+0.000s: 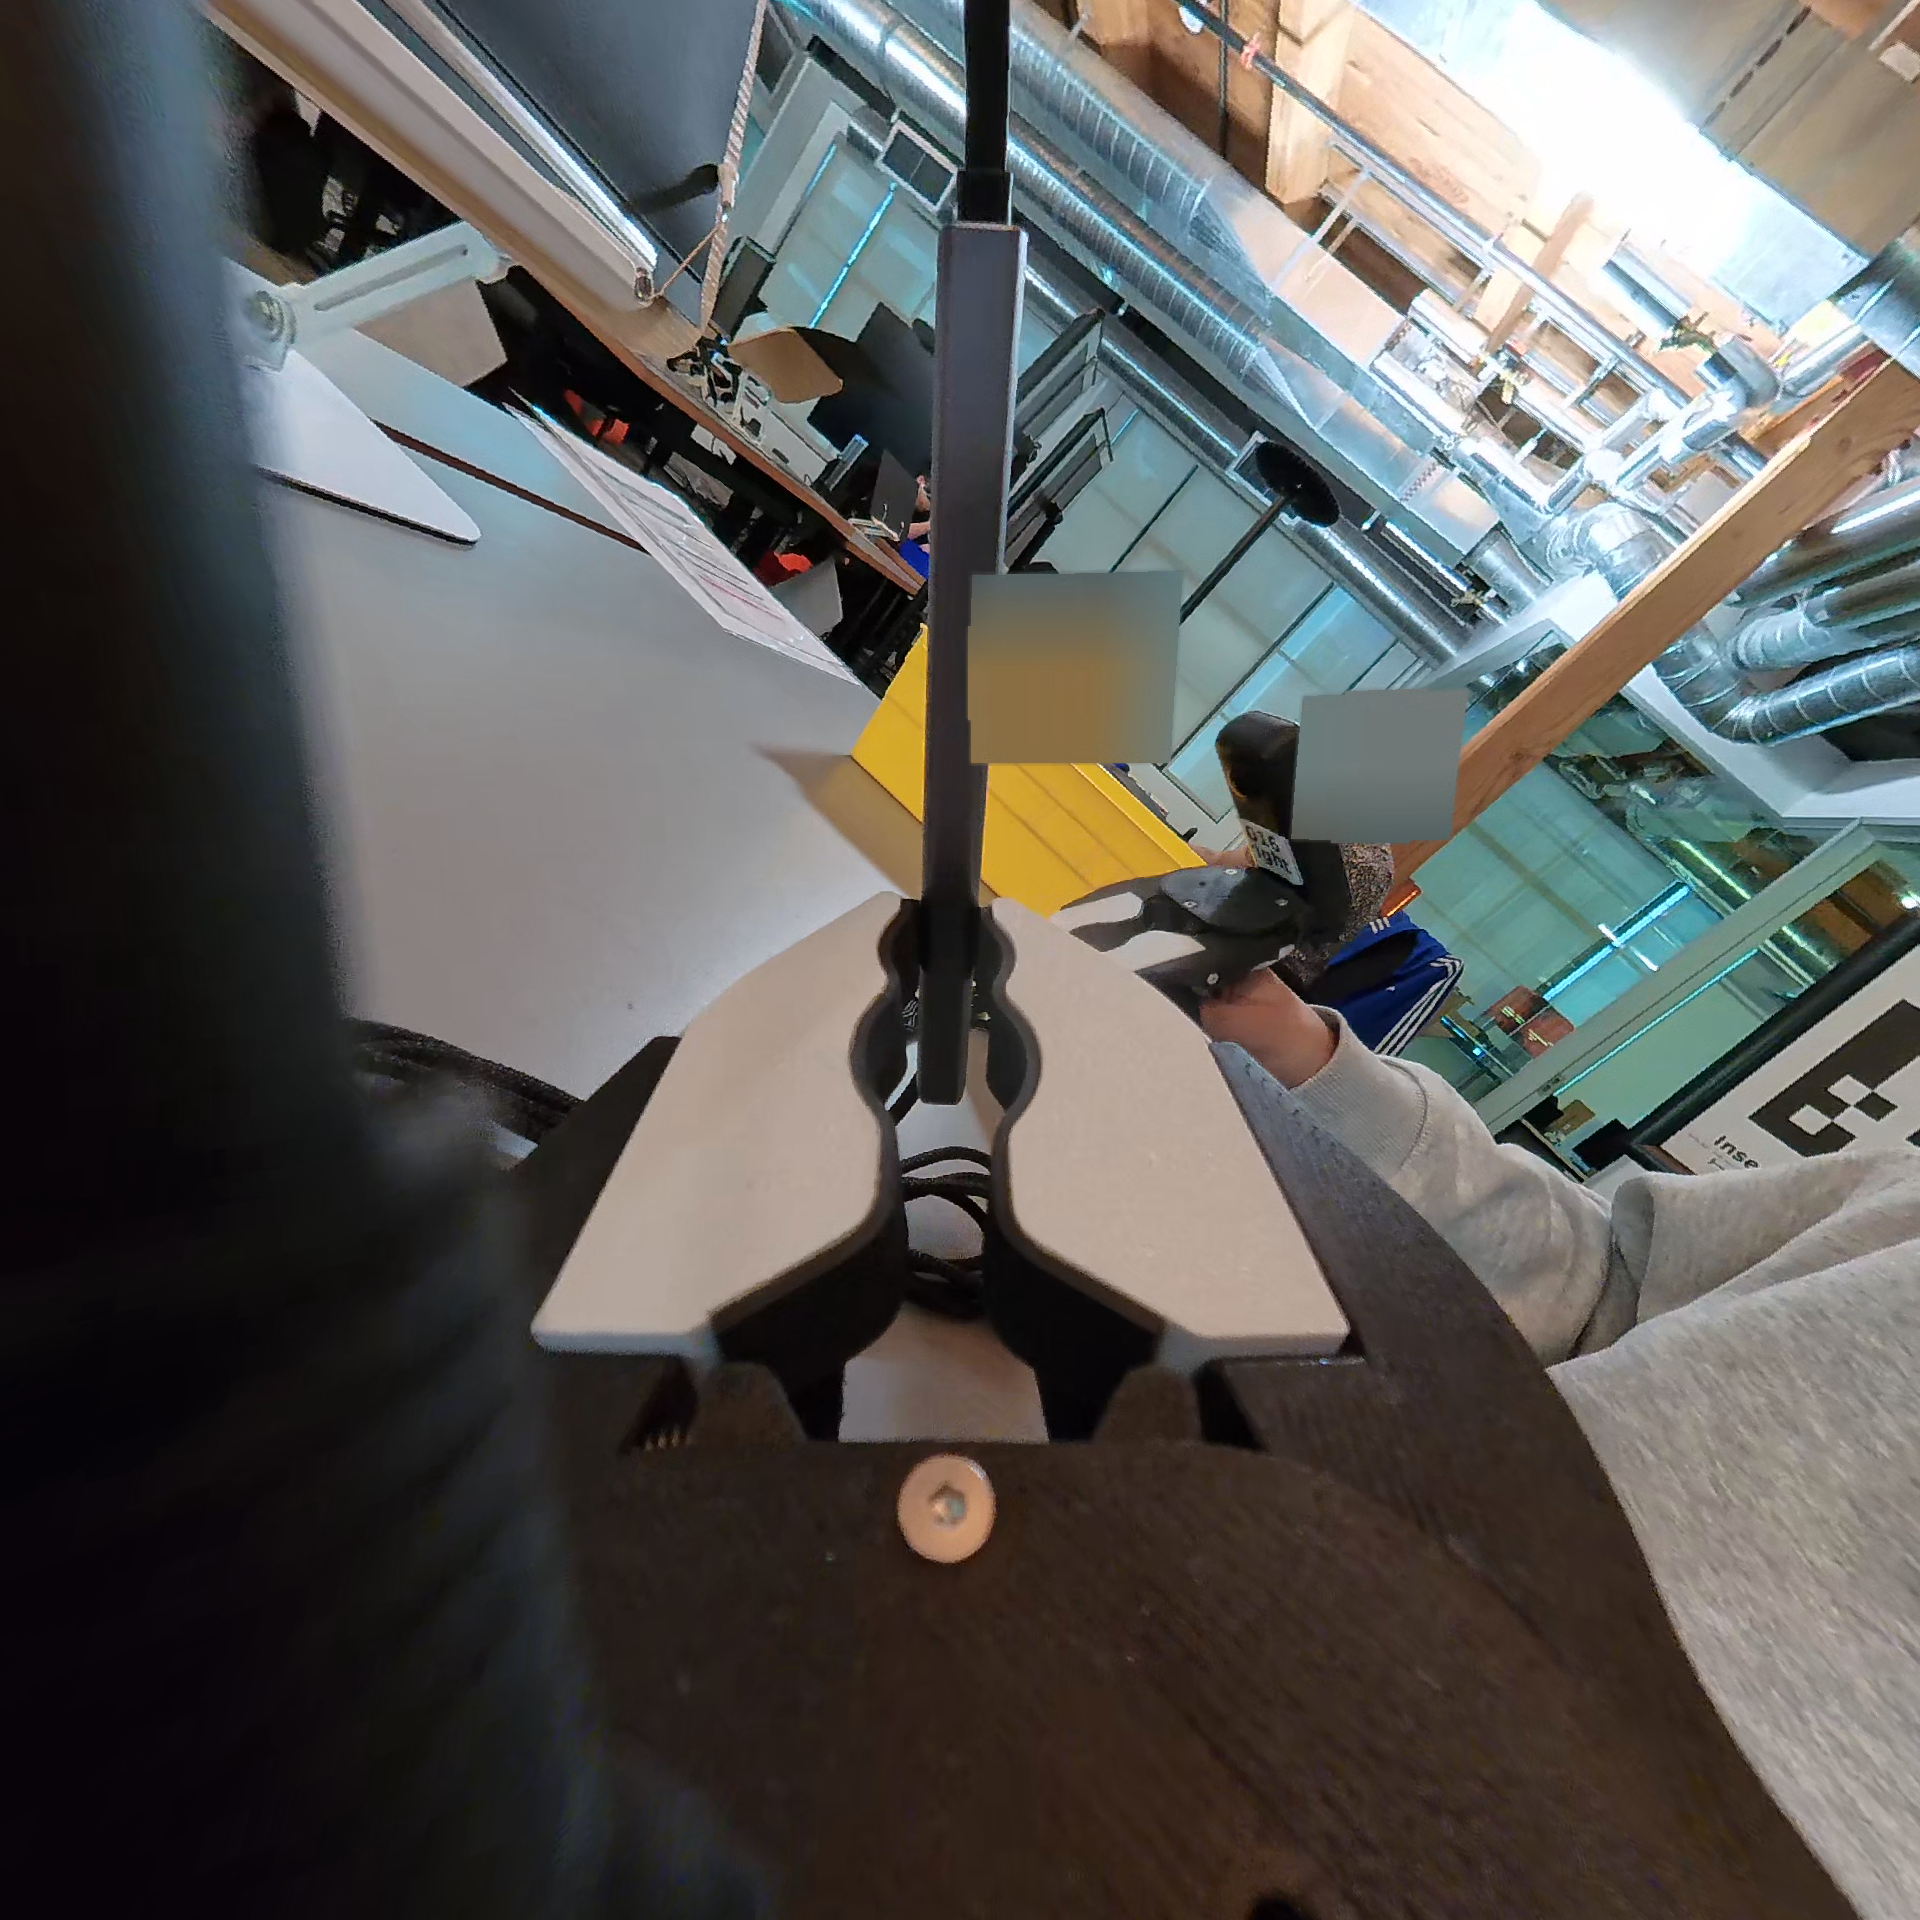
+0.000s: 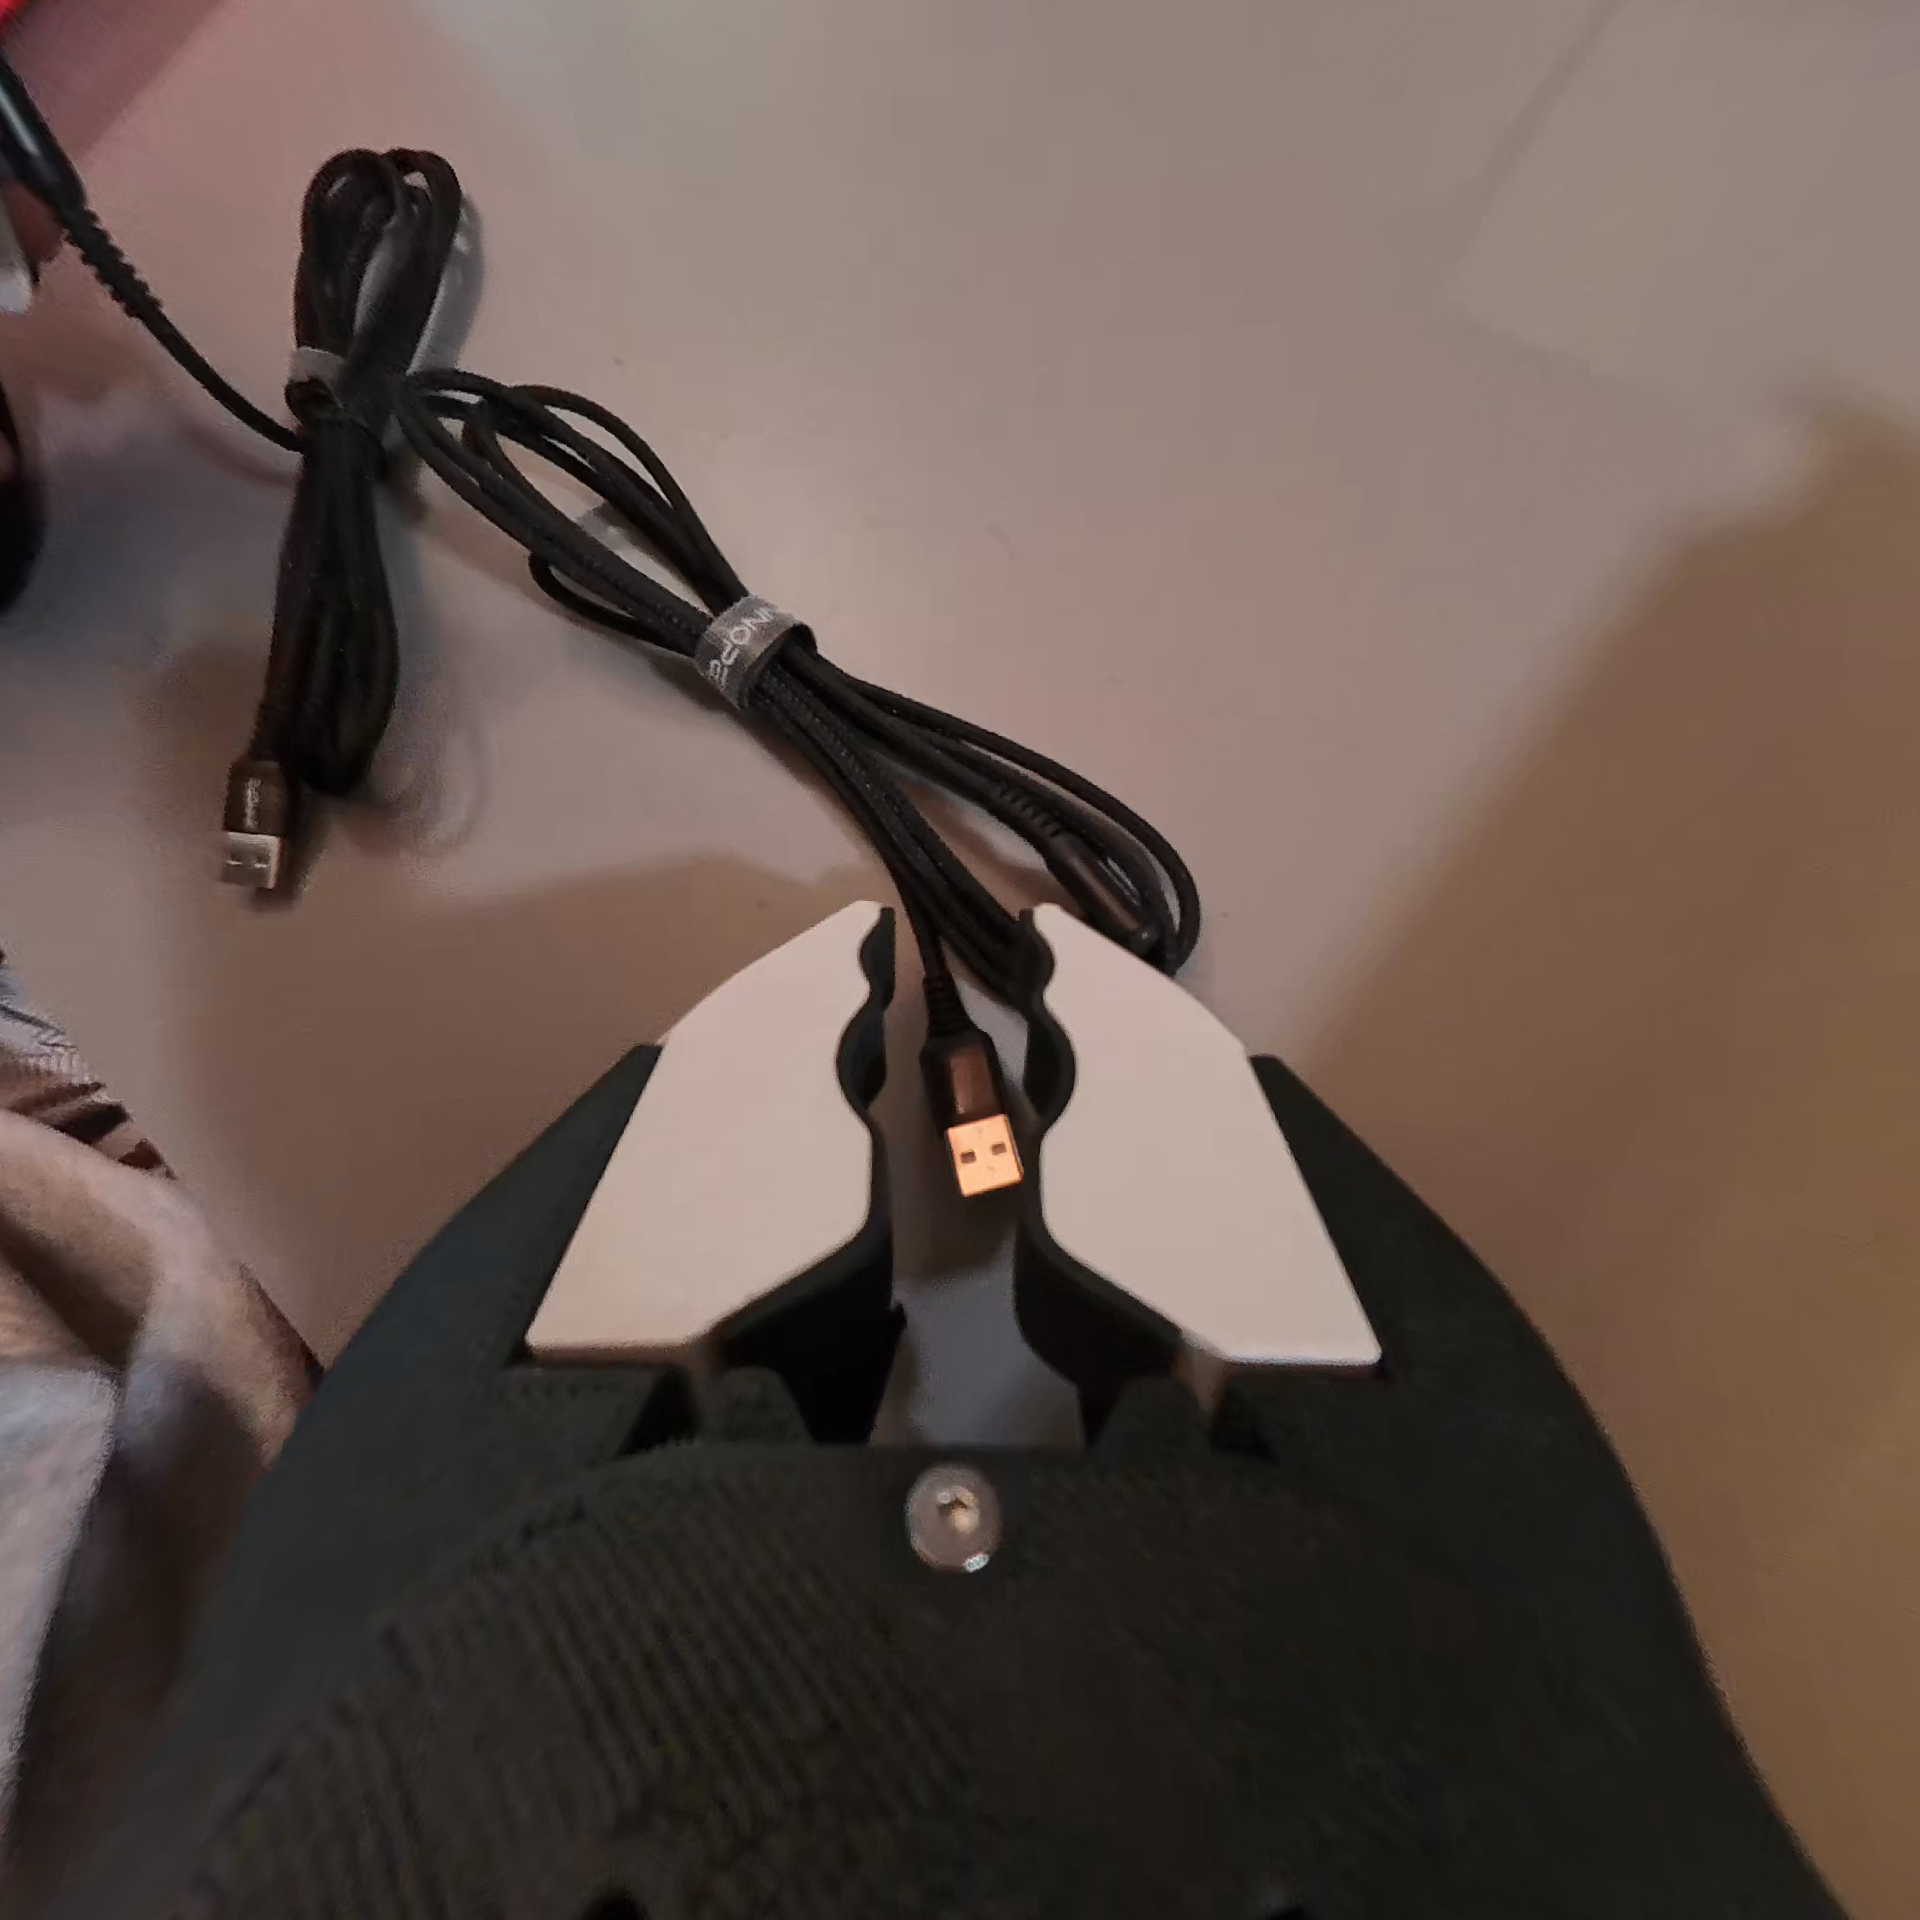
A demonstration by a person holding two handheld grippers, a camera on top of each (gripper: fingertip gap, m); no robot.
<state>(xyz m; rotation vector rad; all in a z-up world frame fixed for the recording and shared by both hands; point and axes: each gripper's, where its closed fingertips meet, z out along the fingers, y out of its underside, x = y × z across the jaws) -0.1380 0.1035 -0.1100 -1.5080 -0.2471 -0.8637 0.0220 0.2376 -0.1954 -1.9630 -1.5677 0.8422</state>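
In the left wrist view my left gripper (image 1: 945, 914) is shut on the near end of a flat dark grey bar (image 1: 971, 582), held upright. A black cable (image 1: 985, 94) leaves its far end. My right gripper shows farther off in the left wrist view (image 1: 1117, 925), held by a hand in a grey sleeve (image 1: 1455, 1164). In its own view my right gripper (image 2: 958, 920) is shut on a black braided cable bundle (image 2: 831, 727) just behind its USB plug (image 2: 982, 1148), which points back between the fingers. The bundle has a grey strap and trails onto the table (image 2: 1247, 416).
A second strapped black cable bundle (image 2: 338, 468) with a USB plug (image 2: 249, 847) lies left of the first. The left wrist view shows the white table (image 1: 582, 790), a monitor stand base (image 1: 353, 468), a printed sheet (image 1: 675, 540), a yellow box (image 1: 1049, 821) and a dark blurred object at left (image 1: 135, 935). There is about 25 cm between the tips of the two grippers.
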